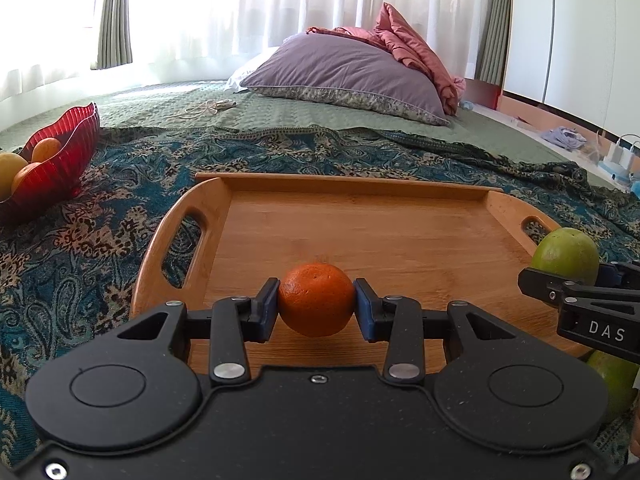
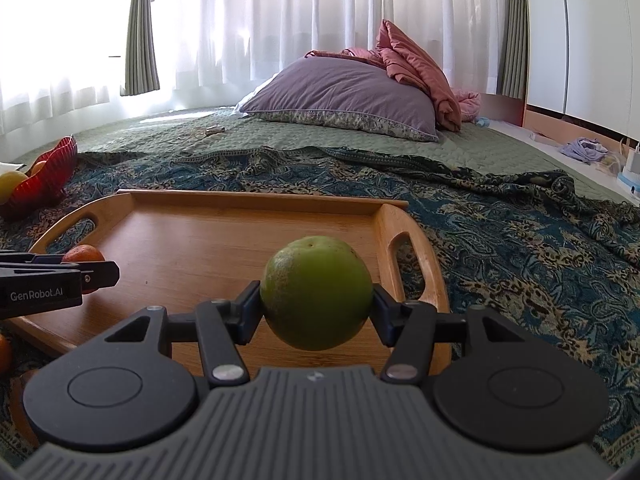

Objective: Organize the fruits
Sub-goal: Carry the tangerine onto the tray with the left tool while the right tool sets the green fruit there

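The left gripper (image 1: 316, 307) has its blue fingers (image 1: 267, 307) pressed against both sides of a small orange (image 1: 316, 300), held above the near part of a wooden tray (image 1: 360, 216). The right gripper (image 2: 316, 308) clamps a green fruit (image 2: 316, 292) between its fingers (image 2: 249, 312), over the tray's right half. The fruit hides the inner faces of the pads.

The tray lies on a patterned blanket (image 1: 100, 240) on a bed; its floor is bare and its near rim is hidden behind the grippers. A red bowl (image 1: 60, 160) with orange and yellow fruit sits at the far left, cut off by the frame edge. Another green fruit (image 1: 616, 384) shows partly beneath the right gripper, at the left view's right edge. A purple pillow (image 1: 344, 72) lies well beyond the tray.
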`<state>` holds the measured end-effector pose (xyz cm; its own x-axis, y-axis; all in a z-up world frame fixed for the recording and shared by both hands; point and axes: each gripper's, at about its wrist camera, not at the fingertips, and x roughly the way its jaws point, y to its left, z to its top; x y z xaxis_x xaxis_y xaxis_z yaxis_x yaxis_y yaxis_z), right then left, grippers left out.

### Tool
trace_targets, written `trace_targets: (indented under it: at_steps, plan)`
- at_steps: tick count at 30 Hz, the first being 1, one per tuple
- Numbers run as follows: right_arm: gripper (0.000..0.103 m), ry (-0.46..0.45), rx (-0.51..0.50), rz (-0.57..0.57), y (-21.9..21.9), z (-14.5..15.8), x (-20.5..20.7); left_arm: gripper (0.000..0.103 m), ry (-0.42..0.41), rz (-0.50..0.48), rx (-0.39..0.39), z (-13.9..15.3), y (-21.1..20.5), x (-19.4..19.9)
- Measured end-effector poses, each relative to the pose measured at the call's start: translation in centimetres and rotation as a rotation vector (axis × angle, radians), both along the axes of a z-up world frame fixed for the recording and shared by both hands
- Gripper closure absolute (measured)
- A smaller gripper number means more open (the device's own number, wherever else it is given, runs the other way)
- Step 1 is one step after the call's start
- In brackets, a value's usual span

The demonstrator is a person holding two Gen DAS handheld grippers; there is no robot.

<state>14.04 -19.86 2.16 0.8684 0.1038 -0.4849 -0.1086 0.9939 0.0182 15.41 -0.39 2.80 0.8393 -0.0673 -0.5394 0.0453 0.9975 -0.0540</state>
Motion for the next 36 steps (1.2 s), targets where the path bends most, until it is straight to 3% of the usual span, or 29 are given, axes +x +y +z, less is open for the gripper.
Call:
trace_targets:
  at_steps: [12, 32, 36]
  plan:
    - [0.043, 0.107, -0.01, -0.021, -0.3, -0.2, 1.5, 0.066, 0.02, 0.004, 0.003, -0.5, -0.1, 0.5]
    - [0.043, 0.112, -0.03, -0.017, 0.1, -0.3, 1.4, 0.065, 0.011, 0.009, 0.016, -0.4, -0.2, 0.2]
    - [0.042, 0.115, -0.032, -0.014, 0.0, -0.2, 1.2, 0.06, 0.003, 0.006, 0.025, -0.2, -0.3, 0.1]
